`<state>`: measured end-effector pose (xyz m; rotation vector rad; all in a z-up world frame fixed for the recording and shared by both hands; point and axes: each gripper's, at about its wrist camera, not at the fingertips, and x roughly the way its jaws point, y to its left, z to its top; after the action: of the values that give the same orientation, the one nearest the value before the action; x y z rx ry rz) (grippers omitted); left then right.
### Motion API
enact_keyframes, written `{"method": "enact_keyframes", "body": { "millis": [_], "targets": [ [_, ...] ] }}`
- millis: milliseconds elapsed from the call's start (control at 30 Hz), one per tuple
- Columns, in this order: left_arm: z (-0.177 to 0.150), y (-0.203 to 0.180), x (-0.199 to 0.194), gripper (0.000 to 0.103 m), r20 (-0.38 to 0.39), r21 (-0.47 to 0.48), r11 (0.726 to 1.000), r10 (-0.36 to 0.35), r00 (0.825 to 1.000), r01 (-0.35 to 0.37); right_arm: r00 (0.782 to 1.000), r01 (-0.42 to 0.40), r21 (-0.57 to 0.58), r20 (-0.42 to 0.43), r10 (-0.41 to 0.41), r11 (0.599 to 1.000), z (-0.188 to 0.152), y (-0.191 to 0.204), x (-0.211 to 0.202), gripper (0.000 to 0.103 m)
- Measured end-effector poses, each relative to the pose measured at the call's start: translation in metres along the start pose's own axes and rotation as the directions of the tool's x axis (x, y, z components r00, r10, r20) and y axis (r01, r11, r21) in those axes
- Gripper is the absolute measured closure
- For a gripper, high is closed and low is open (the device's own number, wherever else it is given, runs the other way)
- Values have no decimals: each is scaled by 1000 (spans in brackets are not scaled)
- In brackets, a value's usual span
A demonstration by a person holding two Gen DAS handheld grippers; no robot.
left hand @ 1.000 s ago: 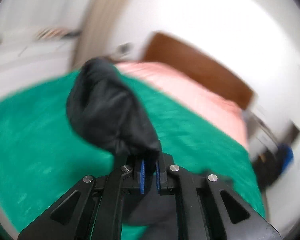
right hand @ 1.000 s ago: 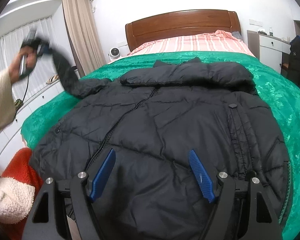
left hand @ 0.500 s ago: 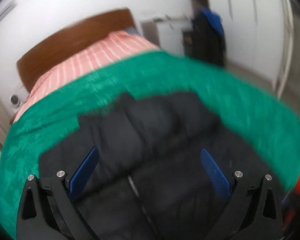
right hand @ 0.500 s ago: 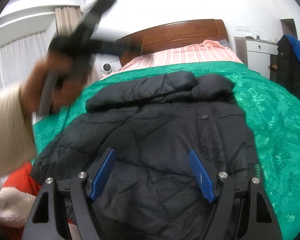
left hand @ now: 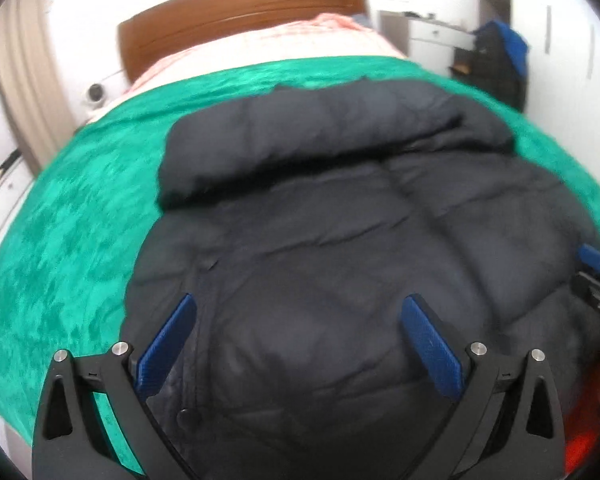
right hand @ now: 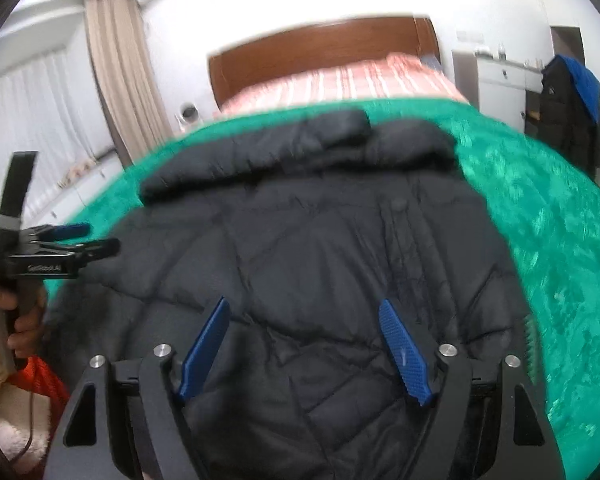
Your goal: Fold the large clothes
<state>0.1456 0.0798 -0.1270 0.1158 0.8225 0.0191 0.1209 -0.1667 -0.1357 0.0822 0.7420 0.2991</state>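
A large black puffer jacket (left hand: 340,240) lies spread on the green bedspread (left hand: 68,240), with both sleeves folded across its upper part. It also shows in the right wrist view (right hand: 320,248). My left gripper (left hand: 300,340) is open and empty, hovering above the jacket's lower left part. It shows from the side in the right wrist view (right hand: 72,236). My right gripper (right hand: 304,344) is open and empty above the jacket's lower middle. Its blue fingertip (left hand: 596,260) shows at the right edge of the left wrist view.
The bed has a wooden headboard (right hand: 320,52) and a pink striped sheet (right hand: 340,84). A curtain (right hand: 120,80) hangs at the left. A dark coat (right hand: 572,108) hangs by a white dresser (right hand: 500,76) at the right. Red and white fabric (right hand: 28,400) lies at the lower left.
My left gripper let go of the black sleeve, which now lies folded across the jacket, and swung down over the jacket's lower left. My right gripper stayed open and moved closer to the jacket.
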Motion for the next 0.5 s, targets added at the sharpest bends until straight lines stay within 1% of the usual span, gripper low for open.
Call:
{"method": "enact_keyframes", "body": {
  "millis": [33, 67, 100, 167, 300, 333, 367, 400, 433, 467, 500],
  "targets": [
    [-6, -1, 7, 1, -5, -6, 1000, 22, 1000, -23, 998, 22, -8, -51, -22, 1000, -4, 1, 12, 21],
    [-14, 1, 13, 0, -15, -26, 999, 35, 999, -35, 998, 28, -16, -62, -29, 999, -7, 2, 16, 20],
    [-21, 2, 20, 0, -9, -61, 998, 21, 1000, -22, 998, 34, -25, -57, -36, 999, -9, 3, 16, 19],
    [-25, 1, 28, 0, 42, -100, 995, 16, 999, -12, 997, 49, -41, -55, -51, 998, -10, 6, 17, 18],
    [-29, -4, 30, 0, 69, -87, 996, 18, 997, -12, 996, 58, -39, -66, -61, 998, -12, 7, 19, 17],
    [-30, -3, 32, 0, 66, -88, 996, 12, 998, -6, 994, 60, -19, -91, -62, 998, -7, 7, 16, 17],
    [-28, -3, 30, 0, 47, -86, 996, 10, 999, -5, 995, 45, 2, -94, -44, 999, -1, 6, 11, 17],
    [-25, -3, 25, 1, 32, -85, 996, 10, 999, -7, 998, 12, 23, -68, -10, 1000, 8, 5, 4, 17],
    [-21, -2, 20, 1, 21, -87, 996, 3, 1000, -2, 1000, -7, 33, -15, 8, 999, 19, 4, -6, 17],
    [-16, 3, 11, 1, 39, -99, 995, -8, 999, 12, 999, 6, 29, 50, -8, 1000, 31, 2, -18, 16],
    [-11, 9, 4, 1, 77, -118, 993, -17, 997, 26, 996, 20, 24, 92, -22, 1000, 40, 0, -24, 14]
  ]
}}
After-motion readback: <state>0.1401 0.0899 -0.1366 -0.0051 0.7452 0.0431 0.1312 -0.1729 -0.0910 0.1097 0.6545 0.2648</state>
